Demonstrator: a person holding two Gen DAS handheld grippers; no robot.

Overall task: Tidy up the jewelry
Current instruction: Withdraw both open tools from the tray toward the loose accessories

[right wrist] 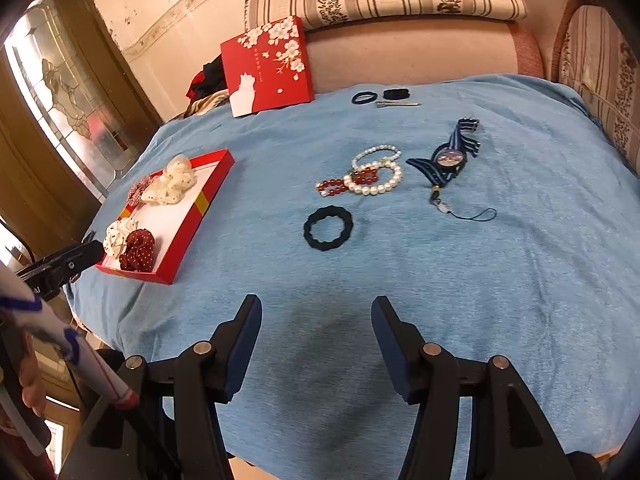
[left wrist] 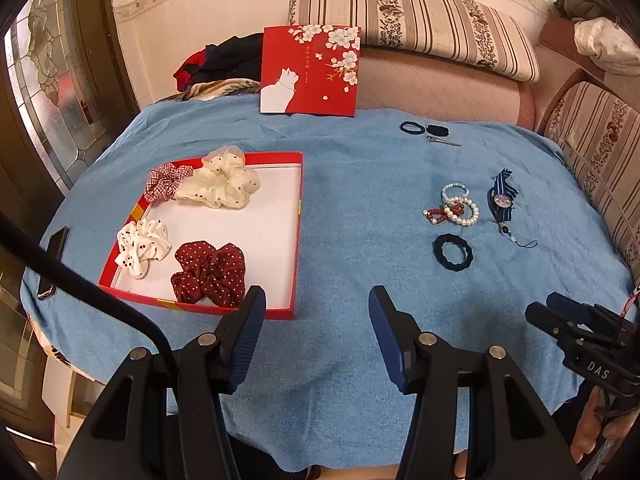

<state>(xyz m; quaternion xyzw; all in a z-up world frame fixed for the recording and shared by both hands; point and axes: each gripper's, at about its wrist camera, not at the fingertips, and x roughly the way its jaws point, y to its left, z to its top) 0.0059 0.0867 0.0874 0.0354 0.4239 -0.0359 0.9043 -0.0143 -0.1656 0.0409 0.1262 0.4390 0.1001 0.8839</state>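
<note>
Both jaws parted, empty | black hair tie (right wrist: 328, 227) mid-cloth is best approached by right gripper (right wrist: 316, 344) from above, then carried to red tray (right wrist: 192, 236) at left edge.

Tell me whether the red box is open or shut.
Open: the red box shows its white floor with four scrunchies inside; its lid leans upright behind.

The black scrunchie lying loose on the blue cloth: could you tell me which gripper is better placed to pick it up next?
Probably the right gripper: the black scrunchie lies just ahead of its open, empty jaws, whereas the left gripper sits nearer the red tray.
</note>
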